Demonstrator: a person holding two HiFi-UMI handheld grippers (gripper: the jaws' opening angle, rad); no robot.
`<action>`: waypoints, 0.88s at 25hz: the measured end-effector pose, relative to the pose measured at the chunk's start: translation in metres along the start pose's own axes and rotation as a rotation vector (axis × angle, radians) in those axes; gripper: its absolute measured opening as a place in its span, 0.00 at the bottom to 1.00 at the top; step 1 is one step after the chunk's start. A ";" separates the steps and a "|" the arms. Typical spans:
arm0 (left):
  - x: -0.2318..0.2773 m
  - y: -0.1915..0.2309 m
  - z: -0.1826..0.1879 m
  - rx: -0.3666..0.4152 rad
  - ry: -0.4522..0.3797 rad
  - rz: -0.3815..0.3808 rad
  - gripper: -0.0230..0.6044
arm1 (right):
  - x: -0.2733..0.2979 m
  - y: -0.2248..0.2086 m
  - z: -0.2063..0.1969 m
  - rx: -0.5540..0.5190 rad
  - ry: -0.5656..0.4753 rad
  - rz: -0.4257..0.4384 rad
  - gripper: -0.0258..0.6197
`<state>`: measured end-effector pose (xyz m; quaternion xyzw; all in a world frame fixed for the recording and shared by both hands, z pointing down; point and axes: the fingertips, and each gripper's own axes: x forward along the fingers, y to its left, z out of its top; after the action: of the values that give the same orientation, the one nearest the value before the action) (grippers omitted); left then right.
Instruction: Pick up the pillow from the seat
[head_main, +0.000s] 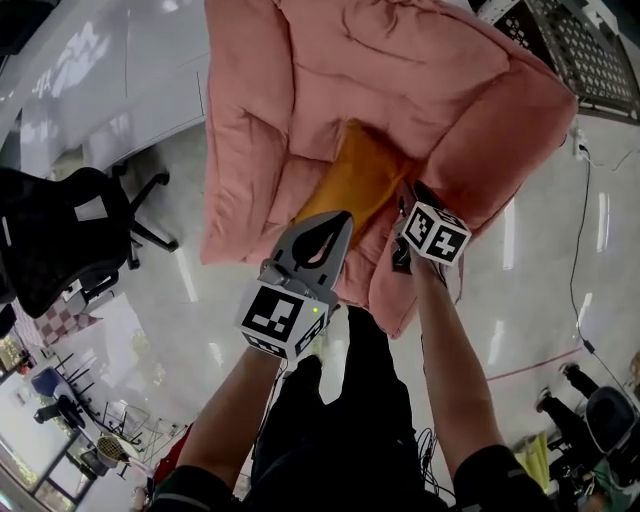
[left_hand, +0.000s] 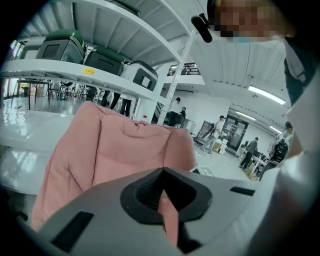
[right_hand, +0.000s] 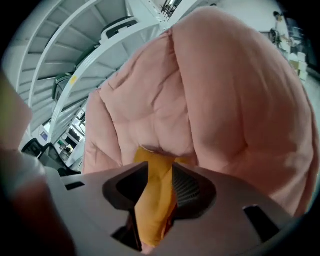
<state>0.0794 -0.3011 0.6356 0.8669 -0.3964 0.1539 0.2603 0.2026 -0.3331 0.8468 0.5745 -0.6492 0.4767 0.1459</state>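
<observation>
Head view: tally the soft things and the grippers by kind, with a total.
Pink padded fabric seat: 1
Orange fabric pillow: 1
Grey handheld two-jaw grippers: 2 (left gripper, right gripper)
Total: 4

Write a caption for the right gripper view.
Right gripper, jaws apart, aimed at the yellow pillow on the pink seat.
</observation>
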 end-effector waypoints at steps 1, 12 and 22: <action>0.004 0.000 -0.002 0.000 0.005 -0.003 0.04 | 0.006 -0.004 -0.001 0.020 -0.001 -0.010 0.24; 0.031 -0.011 -0.023 -0.012 0.062 -0.039 0.04 | 0.066 -0.052 -0.009 0.215 0.032 -0.074 0.34; 0.023 -0.007 -0.029 -0.024 0.073 -0.026 0.04 | 0.098 -0.050 -0.016 0.277 0.099 0.013 0.18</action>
<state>0.0975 -0.2951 0.6677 0.8625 -0.3772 0.1775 0.2868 0.2119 -0.3746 0.9497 0.5609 -0.5728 0.5903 0.0939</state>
